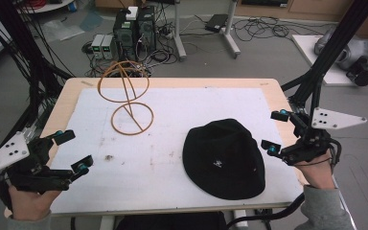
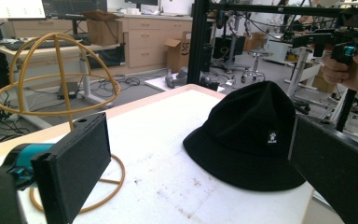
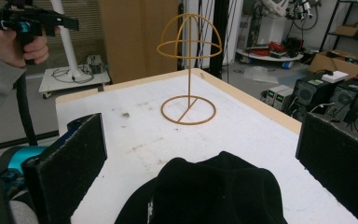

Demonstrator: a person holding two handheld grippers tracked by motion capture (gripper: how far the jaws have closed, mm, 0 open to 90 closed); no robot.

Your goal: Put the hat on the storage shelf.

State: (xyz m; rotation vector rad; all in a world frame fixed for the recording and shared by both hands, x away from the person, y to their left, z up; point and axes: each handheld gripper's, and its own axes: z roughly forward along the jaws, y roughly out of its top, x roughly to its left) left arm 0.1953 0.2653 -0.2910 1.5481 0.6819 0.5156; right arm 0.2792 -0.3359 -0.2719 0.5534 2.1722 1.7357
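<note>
Lying crown-up on the white mat [image 1: 172,187], toward the near right of the table [image 1: 67,96]: black bucket hat [image 1: 224,158], small white logo facing the person's side. Hovering just off the hat's right edge, at the table's right rim: right gripper [image 1: 276,131], jaws spread wide, gripping nothing, not touching the brim. Looking along its jaws in the right gripper view, seeing the hat [image 3: 214,191] low and centred between the two black pads [image 3: 74,158], pads well apart on either side and clear of the fabric. Hovering over the near left corner, well apart from the hat: left gripper [image 1: 73,151], also wide open w/ nothing held. In the left gripper view, showing the hat [image 2: 247,135] ahead and right of centre, beyond the gap, w/ the far hand [image 2: 349,70] and its gripper behind it. Standing upright on the far left part of the mat: yellow wire hat stand [image 1: 127,96], ring base flat, dome frame on top, apart from the hat and both grippers.
</note>
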